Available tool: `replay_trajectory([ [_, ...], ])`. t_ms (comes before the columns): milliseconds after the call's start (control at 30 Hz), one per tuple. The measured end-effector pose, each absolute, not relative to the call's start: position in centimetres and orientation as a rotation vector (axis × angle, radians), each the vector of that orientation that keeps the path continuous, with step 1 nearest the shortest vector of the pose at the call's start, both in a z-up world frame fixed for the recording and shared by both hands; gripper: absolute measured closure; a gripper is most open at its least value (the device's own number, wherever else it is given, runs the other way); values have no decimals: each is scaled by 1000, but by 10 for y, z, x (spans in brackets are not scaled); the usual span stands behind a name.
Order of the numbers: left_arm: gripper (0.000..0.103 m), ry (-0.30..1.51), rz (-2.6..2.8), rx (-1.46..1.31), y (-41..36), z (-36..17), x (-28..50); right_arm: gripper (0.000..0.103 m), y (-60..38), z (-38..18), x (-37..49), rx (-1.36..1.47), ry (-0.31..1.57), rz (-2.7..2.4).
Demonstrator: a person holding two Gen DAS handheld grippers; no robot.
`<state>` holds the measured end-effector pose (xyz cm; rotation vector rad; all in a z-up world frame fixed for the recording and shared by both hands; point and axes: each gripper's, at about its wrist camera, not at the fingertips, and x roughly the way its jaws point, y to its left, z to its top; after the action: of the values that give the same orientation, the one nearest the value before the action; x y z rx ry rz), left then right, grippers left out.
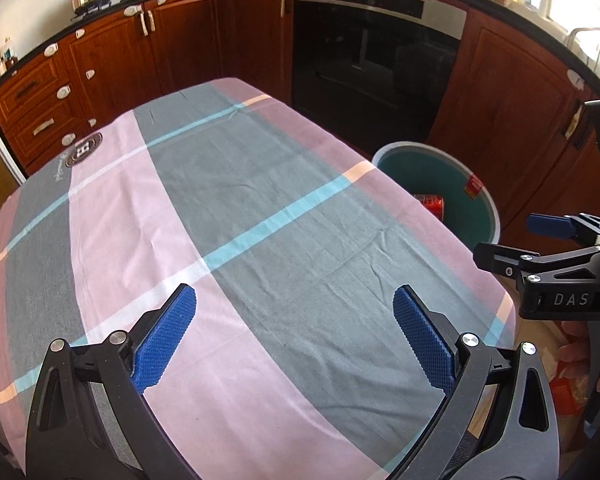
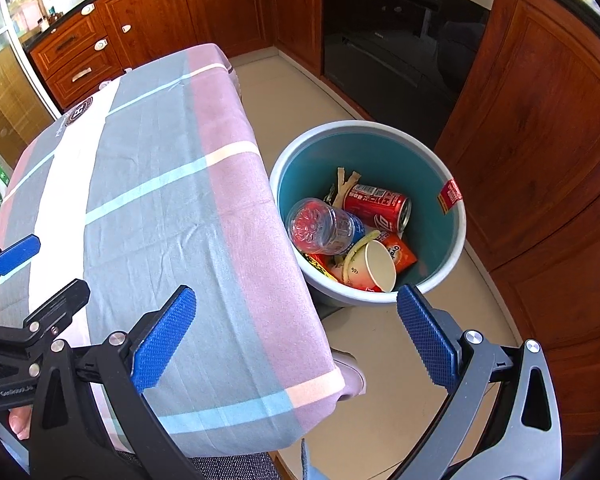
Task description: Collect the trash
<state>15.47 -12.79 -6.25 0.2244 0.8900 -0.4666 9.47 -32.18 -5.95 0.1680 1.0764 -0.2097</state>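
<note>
From the left wrist view, the left gripper (image 1: 294,336) was seen spread wide above the near part of the table (image 1: 260,208), with nothing between its blue pads (image 1: 164,340). No trash was seen on the checked cloth. At the right edge the right gripper (image 1: 512,242) was visible beyond the table's right side, its fingers parted and empty. The bin (image 1: 488,196) stood on the floor just right of the table, partly hidden by the table edge.

From the right wrist view, the right gripper (image 2: 296,338) was likewise spread and empty, held over the table's right edge and the floor. The bin (image 2: 288,160) was seen to hold a red can (image 2: 376,204), a clear bottle (image 2: 324,226), a paper cup (image 2: 374,266) and wrappers (image 2: 400,252). The left gripper (image 2: 12,264) was seen at the far left.

The task was judged nearly done. A risk remained that the bin, set just beside the table, could be knocked and its contents spilled if a gripper were swung low, or that the cloth could be snagged and dragged.
</note>
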Motion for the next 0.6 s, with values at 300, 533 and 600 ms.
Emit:
replay_trajectory([
  [300, 4, 867, -366, 212, -100, -65, 178, 6, -310, -61, 107, 151, 1079, -203],
  [533, 4, 876, -298, 212, -81, -78, 198, 6, -290, -62, 121, 136, 1068, -166],
  [600, 4, 882, -270, 194, -72, -81, 203, 6, -283, -62, 127, 125, 1065, -150],
])
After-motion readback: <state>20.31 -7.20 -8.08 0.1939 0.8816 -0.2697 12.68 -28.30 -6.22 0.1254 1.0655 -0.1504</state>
